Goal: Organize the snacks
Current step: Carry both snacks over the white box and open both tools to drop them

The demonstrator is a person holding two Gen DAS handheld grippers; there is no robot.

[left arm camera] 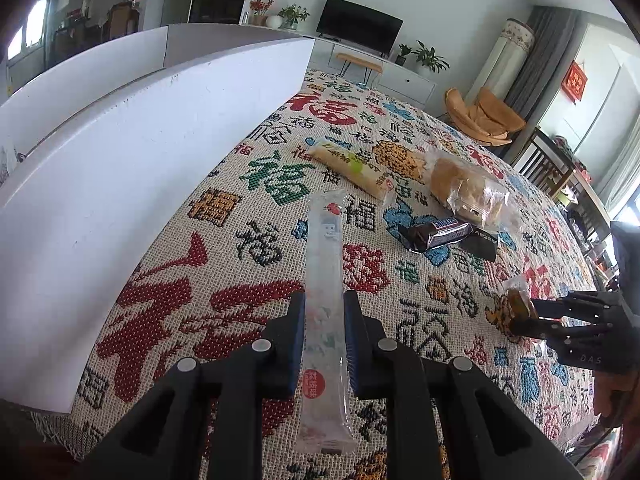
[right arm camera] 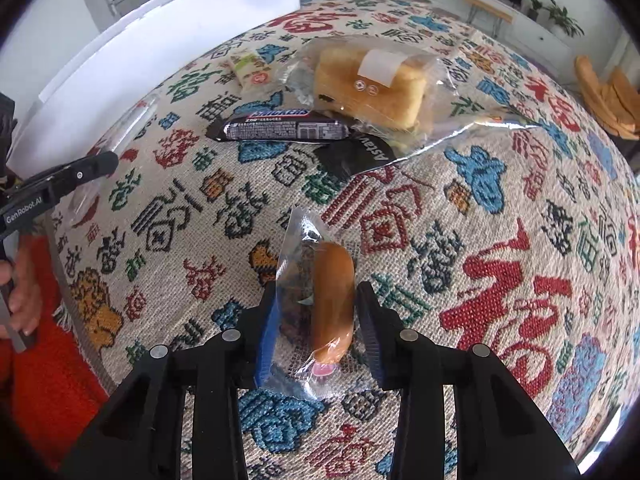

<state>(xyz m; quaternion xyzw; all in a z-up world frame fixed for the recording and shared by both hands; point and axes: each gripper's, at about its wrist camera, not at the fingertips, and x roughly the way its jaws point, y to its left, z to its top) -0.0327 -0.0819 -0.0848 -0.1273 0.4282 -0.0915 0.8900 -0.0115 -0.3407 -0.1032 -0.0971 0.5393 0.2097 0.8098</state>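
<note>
Mid-pickup: left gripper (left arm camera: 324, 336) clamped on a long clear packet (left arm camera: 325, 320) over the cloth (left arm camera: 224, 216), right gripper (right arm camera: 316, 320) narrowed round a wrapped sausage (right arm camera: 332, 300), pad contact unclear; next, probably carry both to the white box (left arm camera: 120, 152).

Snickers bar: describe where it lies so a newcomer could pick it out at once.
On the patterned tablecloth, look right of the white box, among the loose snacks. The Snickers bar lies just in front of the clear-wrapped sponge cake. It alone has a dark wrapper with white lettering.
</note>
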